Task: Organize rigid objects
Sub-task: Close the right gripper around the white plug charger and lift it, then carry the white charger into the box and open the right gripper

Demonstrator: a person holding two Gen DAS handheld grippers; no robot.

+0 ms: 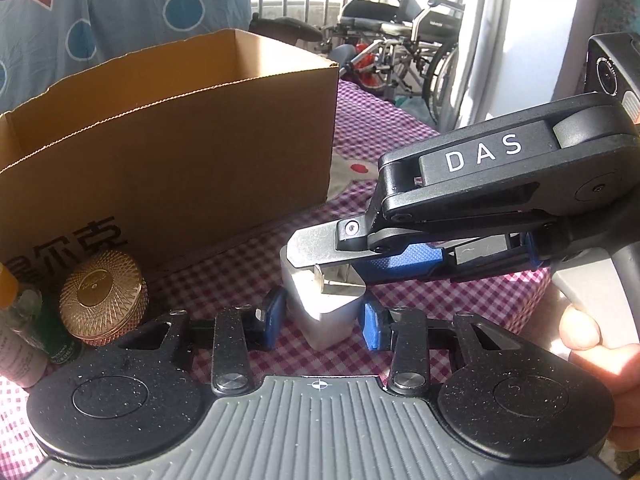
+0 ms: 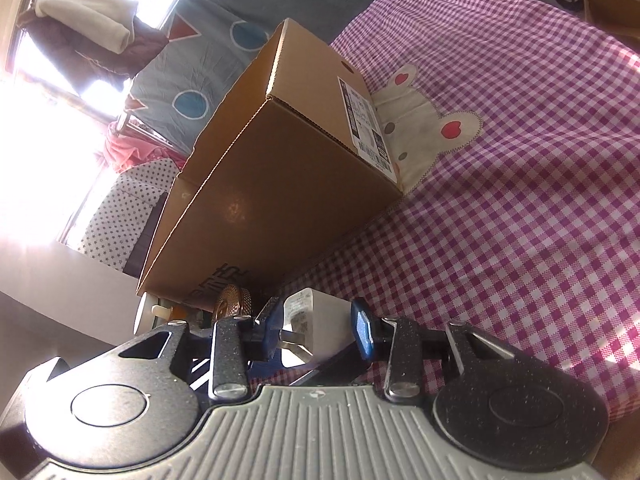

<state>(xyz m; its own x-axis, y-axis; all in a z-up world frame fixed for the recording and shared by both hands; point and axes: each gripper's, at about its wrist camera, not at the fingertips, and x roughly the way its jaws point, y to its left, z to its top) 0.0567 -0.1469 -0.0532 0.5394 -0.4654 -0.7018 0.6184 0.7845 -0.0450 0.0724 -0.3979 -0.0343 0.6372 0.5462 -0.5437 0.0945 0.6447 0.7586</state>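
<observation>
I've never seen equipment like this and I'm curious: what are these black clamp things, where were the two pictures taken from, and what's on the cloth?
They are hand-held grippers, one in each of a person's hands; there is no robot. Each carries a camera looking along its two blue-padded fingers. One picture is from the left gripper, the other from the right gripper. Both straddle a white plug charger on the checked cloth. The left one's pads press it; the right's grip I cannot judge. Nearby stand an open cardboard box, a gold round tin and small bottles.
</observation>
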